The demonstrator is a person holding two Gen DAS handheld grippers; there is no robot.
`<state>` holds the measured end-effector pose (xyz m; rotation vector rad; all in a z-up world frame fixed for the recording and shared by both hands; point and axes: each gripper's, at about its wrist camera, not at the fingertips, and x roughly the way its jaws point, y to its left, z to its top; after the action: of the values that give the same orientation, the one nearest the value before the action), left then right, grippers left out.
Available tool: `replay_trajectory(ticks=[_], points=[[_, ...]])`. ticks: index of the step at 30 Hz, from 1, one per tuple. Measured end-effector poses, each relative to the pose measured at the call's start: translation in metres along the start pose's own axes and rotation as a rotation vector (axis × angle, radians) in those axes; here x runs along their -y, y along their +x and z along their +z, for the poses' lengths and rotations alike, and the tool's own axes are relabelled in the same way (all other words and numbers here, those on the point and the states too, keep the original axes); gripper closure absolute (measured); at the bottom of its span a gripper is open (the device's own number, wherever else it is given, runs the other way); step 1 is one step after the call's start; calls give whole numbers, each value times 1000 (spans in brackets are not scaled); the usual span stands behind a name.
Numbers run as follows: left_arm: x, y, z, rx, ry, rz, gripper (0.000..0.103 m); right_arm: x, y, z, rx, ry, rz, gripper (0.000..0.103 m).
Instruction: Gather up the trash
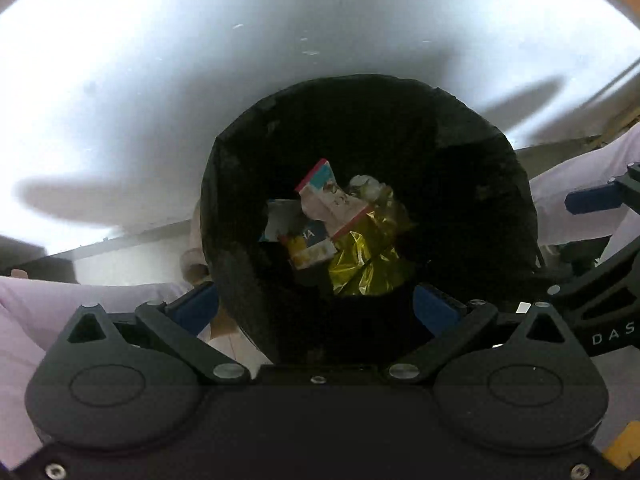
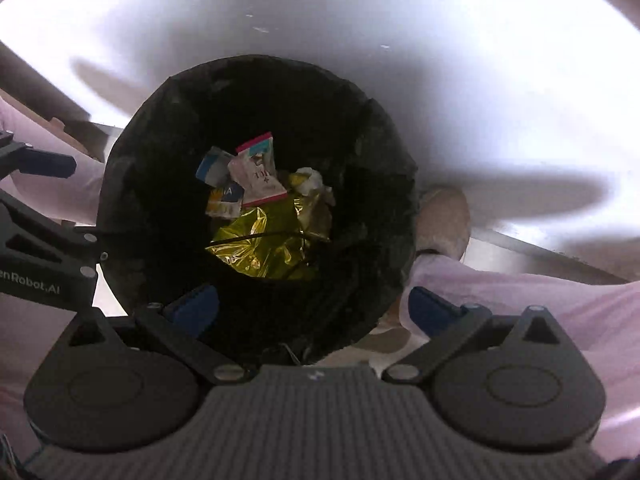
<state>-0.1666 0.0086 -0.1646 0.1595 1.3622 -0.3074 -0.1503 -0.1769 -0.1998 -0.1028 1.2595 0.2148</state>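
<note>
Bin below both my grippers, trash at bottom: gold foil, pink-edged wrapper. Left gripper, right gripper: jaws wide apart, empty. Drop step looks done; next, find more trash.

Harsh glare blows out the pale glossy floor; long soft shadows cross it. The black-lined round bin swallows light. Fisheye edges bend.

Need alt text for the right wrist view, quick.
Looking down into a black-lined bin holding a gold wrapper, a pink-edged packet and other litter. The open, empty right gripper hangs over its rim.
</note>
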Motion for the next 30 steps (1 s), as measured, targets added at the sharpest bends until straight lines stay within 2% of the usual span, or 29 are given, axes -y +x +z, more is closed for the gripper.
replay_trajectory(ticks=[7,30], points=[[-1,3,-1,-9,2,7,0,-3,-1,1,6,-22,-20,0],[-2,3,-3,-12,-6,20,0,2,1,0,-3,5,0,0]])
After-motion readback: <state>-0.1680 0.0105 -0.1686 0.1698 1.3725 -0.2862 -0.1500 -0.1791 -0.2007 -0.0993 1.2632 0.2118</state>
